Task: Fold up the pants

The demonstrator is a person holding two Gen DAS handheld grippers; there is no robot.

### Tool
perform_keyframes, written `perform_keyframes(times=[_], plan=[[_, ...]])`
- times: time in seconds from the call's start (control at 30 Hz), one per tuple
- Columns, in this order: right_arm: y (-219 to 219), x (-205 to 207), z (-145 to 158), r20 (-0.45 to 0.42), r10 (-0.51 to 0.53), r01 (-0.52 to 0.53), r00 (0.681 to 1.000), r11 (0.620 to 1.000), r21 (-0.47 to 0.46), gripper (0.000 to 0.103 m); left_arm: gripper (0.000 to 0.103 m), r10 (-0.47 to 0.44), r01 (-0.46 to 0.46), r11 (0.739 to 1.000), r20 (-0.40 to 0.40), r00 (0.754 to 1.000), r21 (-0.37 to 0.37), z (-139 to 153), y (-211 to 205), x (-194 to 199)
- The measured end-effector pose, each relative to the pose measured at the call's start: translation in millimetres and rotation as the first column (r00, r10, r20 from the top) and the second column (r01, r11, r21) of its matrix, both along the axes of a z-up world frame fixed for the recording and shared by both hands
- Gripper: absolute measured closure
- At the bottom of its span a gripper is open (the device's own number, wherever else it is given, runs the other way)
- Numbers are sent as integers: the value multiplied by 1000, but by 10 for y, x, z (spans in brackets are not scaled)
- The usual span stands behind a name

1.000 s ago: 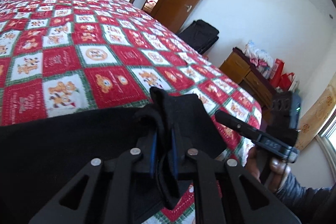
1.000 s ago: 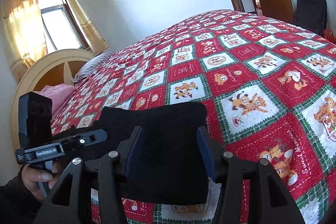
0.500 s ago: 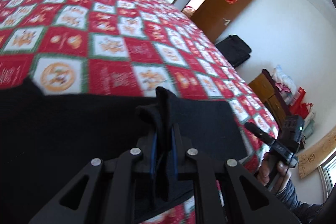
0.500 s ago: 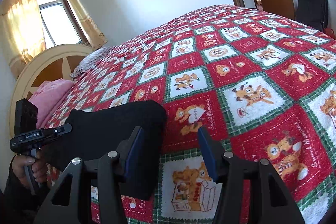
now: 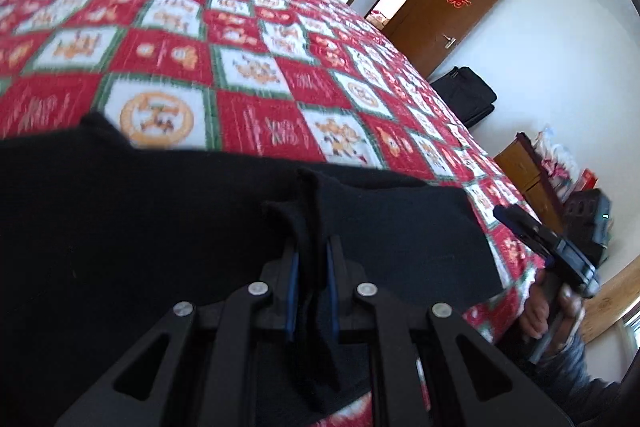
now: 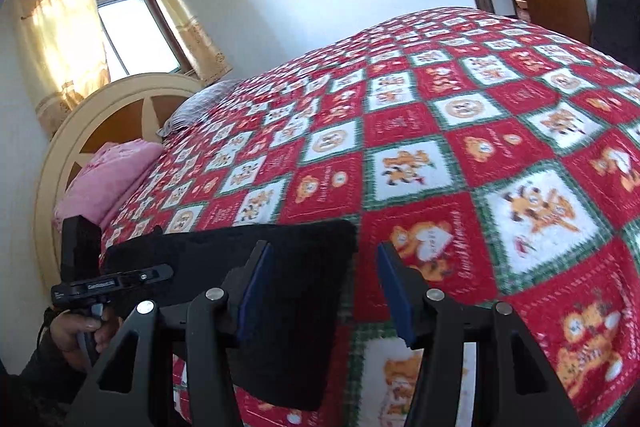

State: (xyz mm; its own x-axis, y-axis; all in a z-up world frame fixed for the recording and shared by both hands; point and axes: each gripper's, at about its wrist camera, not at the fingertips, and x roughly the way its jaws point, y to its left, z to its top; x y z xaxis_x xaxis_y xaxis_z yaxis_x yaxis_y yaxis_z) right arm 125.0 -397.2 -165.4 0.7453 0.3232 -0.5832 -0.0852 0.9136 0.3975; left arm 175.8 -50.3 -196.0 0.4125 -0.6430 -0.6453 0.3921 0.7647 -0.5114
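Observation:
The black pants (image 5: 160, 227) lie flat along the near edge of the bed; in the right wrist view they (image 6: 304, 259) end just left of my open fingers. My left gripper (image 5: 312, 255) is shut on a pinched ridge of the pants fabric. My right gripper (image 6: 324, 291) is open and empty, with its left finger over the pants' right end and its right finger over the quilt. The right gripper also shows in the left wrist view (image 5: 552, 251) past the pants' right end. The left gripper shows at the lower left of the right wrist view (image 6: 116, 279).
The bed carries a red, white and green bear quilt (image 6: 480, 147). A pink pillow (image 6: 108, 175) and the round headboard (image 6: 92, 119) are at the left. A brown door (image 5: 440, 19), a black bag (image 5: 464, 99) and a wooden dresser (image 5: 524, 167) stand beyond the bed.
My left gripper has carried the pinched fabric leftward. The pants' right end has slid from between my right fingers to the left finger.

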Motion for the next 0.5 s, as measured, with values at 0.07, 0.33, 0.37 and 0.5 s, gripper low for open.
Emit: perform_keyframes(times=[0.07, 0.33, 0.37, 0.5], plan=[[157, -1, 16, 12, 73, -73, 997, 997, -13, 48, 90, 5, -5, 1000, -10, 1000, -12, -12, 19, 25], [808, -156, -327, -131, 327, -349, 936, 913, -211, 48, 88, 0, 0, 1000, 24, 1000, -3, -14, 99, -99], [820, -161, -306, -130, 339, -360, 932, 909, -209, 48, 88, 2, -2, 1000, 34, 999, -12, 7, 126, -122], [776, -187, -249, -89, 394, -401, 915, 911, -94, 48, 89, 6, -1, 996, 60, 998, -85, 92, 201, -159]])
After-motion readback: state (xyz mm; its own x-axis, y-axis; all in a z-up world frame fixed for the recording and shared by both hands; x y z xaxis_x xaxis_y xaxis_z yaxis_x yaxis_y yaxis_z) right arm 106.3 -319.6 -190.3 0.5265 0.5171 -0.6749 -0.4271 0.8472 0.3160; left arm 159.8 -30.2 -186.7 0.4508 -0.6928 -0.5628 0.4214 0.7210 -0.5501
